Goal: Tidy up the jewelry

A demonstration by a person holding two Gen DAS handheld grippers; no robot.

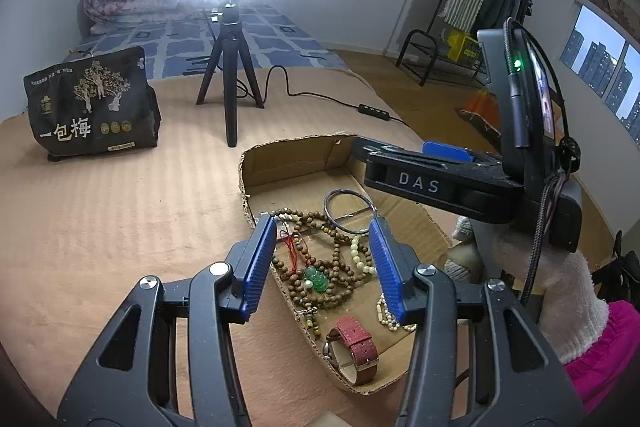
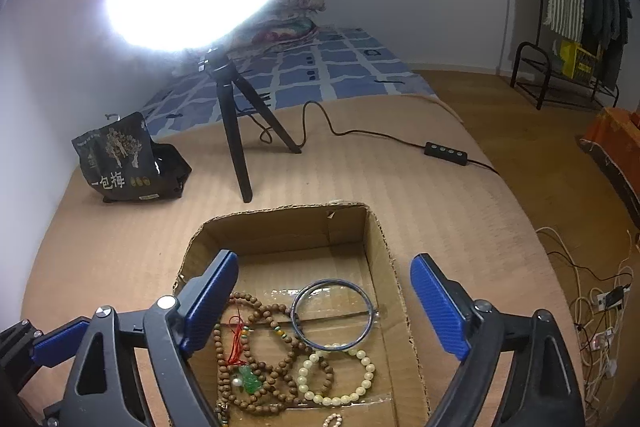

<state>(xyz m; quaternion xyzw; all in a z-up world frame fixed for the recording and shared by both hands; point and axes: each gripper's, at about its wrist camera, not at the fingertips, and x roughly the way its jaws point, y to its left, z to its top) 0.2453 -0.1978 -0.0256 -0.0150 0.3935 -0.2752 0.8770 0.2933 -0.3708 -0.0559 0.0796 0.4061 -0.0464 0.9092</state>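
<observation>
Both pairs of tongs hang over a shallow cardboard box (image 2: 376, 227) that sits on the tan, ribbed surface (image 1: 100, 219). The left tongs (image 1: 322, 263) stand partly apart with nothing pressed between the blue pads; directly below the gap lies a tangle of brown wooden beads (image 1: 320, 279) with a green pendant (image 1: 318, 279) and a red cord (image 1: 294, 251) in it. The right tongs (image 2: 324, 307) are spread wide and empty, above the same pile. In the box, a thin dark bangle (image 2: 334, 313) lies at about one o'clock from the wooden beads, and a pale bead bracelet (image 2: 340, 375) rests just beside them at three o'clock, touching the bangle's lower edge. A red-strapped watch (image 1: 354, 347) lies at the near end of the box, with a small cream bead strand (image 1: 386, 315) beside it. Beyond the box, at twelve o'clock, stands a ring light on a black tripod (image 2: 236, 131), and a dark snack bag (image 2: 124, 159) sits off at ten o'clock.
</observation>
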